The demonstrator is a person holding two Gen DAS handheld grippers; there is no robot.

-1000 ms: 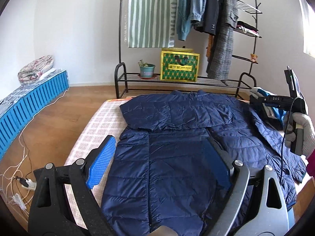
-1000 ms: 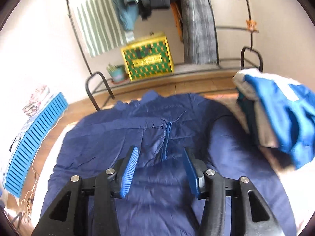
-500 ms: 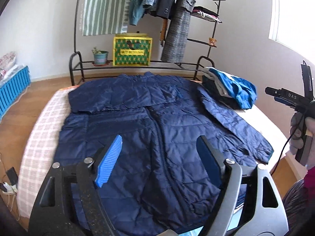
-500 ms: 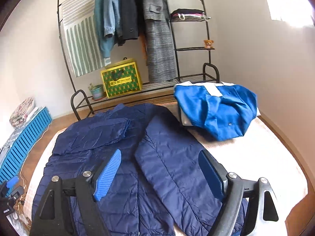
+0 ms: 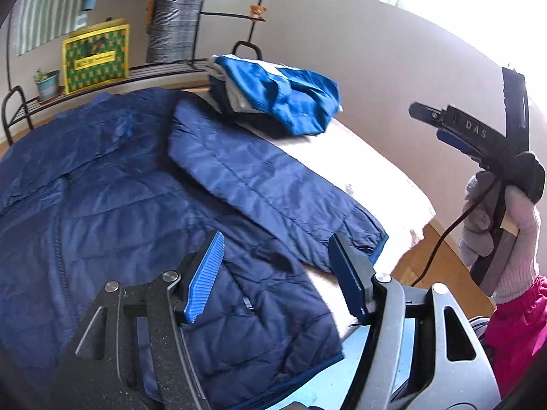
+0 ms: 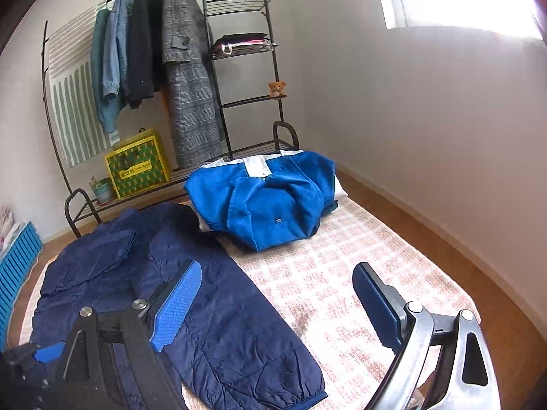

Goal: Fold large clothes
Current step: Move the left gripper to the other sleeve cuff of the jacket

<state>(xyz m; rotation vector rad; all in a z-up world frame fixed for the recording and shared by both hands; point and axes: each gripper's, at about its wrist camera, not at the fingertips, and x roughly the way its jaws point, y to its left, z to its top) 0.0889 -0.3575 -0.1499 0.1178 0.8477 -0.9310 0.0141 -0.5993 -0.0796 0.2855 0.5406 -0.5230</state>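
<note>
Hand-held grippers hover above a bed: the left hand-held gripper (image 5: 275, 273) has its blue pads spread wide and grips nothing, poised over the lower hem of a navy quilted puffer jacket (image 5: 112, 212). The right hand-held gripper (image 6: 277, 304) is equally wide open and empty, above the jacket's outstretched right sleeve (image 6: 236, 321). The jacket lies flat on the checked bedspread (image 6: 342, 273). Its left sleeve (image 6: 92, 259) appears already folded across the chest; the right sleeve and the body fold remain. A blue garment pile (image 6: 263, 201) sits near the far edge.
</note>
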